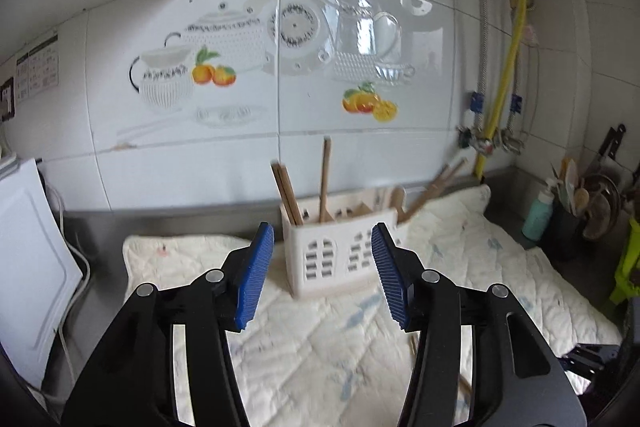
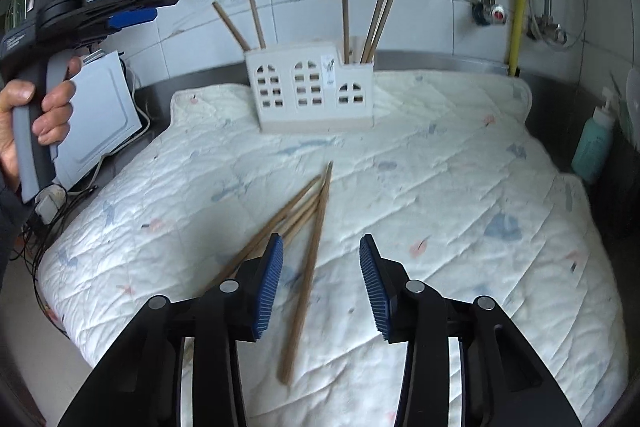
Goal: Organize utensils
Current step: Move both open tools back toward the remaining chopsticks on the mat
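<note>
Both grippers were spread wide and empty: the right gripper (image 2: 321,283) hovered over loose chopsticks (image 2: 308,259) on the quilt (image 2: 460,187), the left gripper (image 1: 322,275) faced the holder (image 1: 340,251). The sticks overlapped, perhaps four, so pinching could grab several or scatter them.

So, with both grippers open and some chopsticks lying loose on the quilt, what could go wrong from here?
1. The loose chopsticks lie crossed and overlapping under the right gripper; closing there may catch several or flick one away.
2. The quilted cloth is soft, so the fingers could pinch fabric along with a stick.
3. The white holder already has sticks leaning outward; a new one could knock them, or tip the holder on the cloth.
</note>
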`<action>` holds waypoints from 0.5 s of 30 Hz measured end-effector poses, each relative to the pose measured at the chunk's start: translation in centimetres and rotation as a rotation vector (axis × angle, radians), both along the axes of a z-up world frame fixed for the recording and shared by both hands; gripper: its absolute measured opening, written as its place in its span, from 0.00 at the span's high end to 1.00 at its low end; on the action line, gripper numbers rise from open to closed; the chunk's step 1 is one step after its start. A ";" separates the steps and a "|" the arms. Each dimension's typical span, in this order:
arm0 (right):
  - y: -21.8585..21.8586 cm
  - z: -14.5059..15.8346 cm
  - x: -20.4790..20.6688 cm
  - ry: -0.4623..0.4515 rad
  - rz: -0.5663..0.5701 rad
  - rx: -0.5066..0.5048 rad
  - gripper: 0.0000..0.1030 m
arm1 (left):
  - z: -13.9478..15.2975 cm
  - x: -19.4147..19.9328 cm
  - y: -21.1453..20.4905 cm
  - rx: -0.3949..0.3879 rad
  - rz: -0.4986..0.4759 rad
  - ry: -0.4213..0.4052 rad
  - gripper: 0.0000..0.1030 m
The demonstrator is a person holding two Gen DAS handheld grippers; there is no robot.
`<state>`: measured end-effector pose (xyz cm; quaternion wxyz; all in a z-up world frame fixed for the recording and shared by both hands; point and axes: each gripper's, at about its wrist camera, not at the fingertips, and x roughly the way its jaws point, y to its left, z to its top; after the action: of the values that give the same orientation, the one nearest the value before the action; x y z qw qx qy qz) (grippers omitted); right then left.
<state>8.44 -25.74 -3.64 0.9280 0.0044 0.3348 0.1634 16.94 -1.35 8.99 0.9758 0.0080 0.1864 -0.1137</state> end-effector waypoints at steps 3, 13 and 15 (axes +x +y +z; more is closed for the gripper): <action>0.6 -1.6 -0.8 0.032 -0.006 0.004 0.70 | -2.3 -2.0 0.0 -0.012 -0.041 0.068 0.50; 1.7 -5.1 -1.2 0.099 -0.015 0.007 0.80 | -9.3 -7.2 0.1 -0.047 -0.052 0.227 0.42; 2.0 -5.3 -1.0 0.100 -0.021 -0.003 0.83 | -10.4 -7.9 -0.2 -0.035 -0.056 0.248 0.41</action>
<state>7.40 -23.79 -8.96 0.9118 0.0146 0.3809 0.1527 9.01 -1.59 -1.37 0.9417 -0.0181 0.3034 -0.1442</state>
